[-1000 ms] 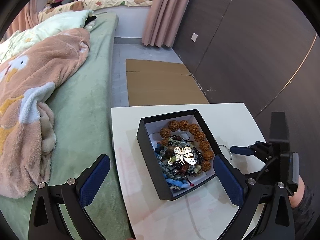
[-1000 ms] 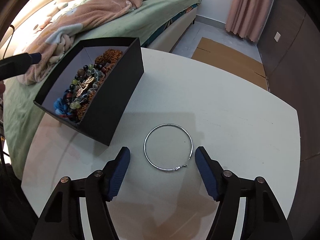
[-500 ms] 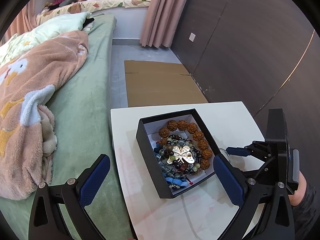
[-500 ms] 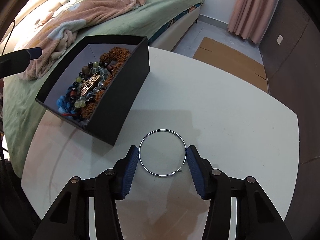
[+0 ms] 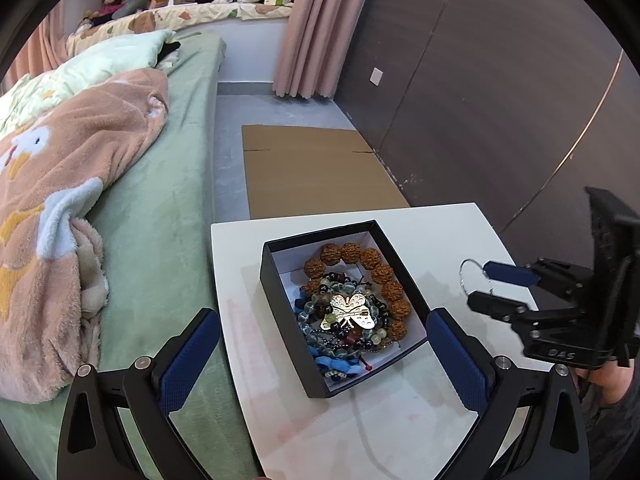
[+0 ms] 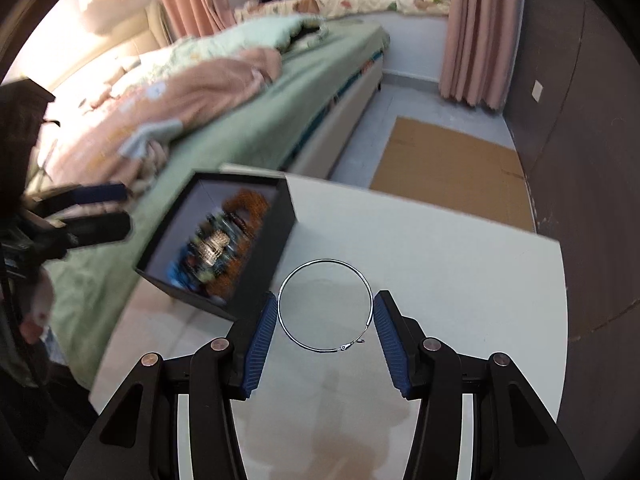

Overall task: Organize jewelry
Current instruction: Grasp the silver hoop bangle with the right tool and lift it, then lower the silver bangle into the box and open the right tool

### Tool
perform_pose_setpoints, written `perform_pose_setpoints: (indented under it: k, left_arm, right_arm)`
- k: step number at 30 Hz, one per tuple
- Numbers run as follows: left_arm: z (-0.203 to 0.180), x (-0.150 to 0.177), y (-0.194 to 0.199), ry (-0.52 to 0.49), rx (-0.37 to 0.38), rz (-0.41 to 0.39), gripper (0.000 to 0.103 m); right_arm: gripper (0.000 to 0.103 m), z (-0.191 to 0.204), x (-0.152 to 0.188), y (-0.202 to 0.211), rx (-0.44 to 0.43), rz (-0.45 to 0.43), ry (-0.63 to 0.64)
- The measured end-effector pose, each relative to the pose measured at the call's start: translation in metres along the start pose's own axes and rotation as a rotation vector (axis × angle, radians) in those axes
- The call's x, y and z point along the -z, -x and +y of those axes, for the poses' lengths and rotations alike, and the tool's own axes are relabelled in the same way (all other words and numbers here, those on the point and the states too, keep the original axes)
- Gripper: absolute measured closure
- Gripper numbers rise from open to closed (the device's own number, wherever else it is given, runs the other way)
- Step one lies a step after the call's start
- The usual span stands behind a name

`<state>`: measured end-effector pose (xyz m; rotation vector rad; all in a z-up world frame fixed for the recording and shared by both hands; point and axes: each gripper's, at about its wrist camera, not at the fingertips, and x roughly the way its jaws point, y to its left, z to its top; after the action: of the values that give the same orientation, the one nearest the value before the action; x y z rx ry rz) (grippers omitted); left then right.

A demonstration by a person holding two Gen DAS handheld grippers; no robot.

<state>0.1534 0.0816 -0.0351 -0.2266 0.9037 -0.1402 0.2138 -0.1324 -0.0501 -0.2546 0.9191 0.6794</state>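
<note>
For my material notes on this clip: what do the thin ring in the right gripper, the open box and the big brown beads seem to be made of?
Thin ring: apparently polished silver-toned metal wire, going by its bright glint and small clasp. Box: looks like matte black card with a white lining. Brown beads: rough, knobbly and dull, perhaps seeds or carved wood. The right gripper holds the ring between its pads.

Bare white table (image 6: 460, 280) lies right of the black box (image 6: 276, 240), which blocks the left.

Black box (image 5: 280, 288), silver hoop (image 6: 325, 305), blue-padded tools (image 6: 324, 336)
</note>
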Motion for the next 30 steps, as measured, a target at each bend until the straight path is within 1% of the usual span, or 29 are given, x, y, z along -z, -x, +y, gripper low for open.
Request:
perform_pose_setpoints:
  k: [10, 19, 30]
  left_arm:
    - [0.000, -0.002, 0.008, 0.010, 0.007, -0.027, 0.000]
    - [0.014, -0.003, 0.019, 0.026, 0.003, -0.048, 0.000]
    - [0.043, -0.004, 0.036, 0.081, -0.011, -0.090, 0.000]
  right_arm:
    - [0.052, 0.024, -0.021, 0.024, -0.047, -0.138, 0.012]
    - [0.052, 0.039, -0.036, 0.028, -0.107, -0.220, -0.015]
    - [0.052, 0.062, -0.052, 0.008, -0.183, -0.222, -0.060]
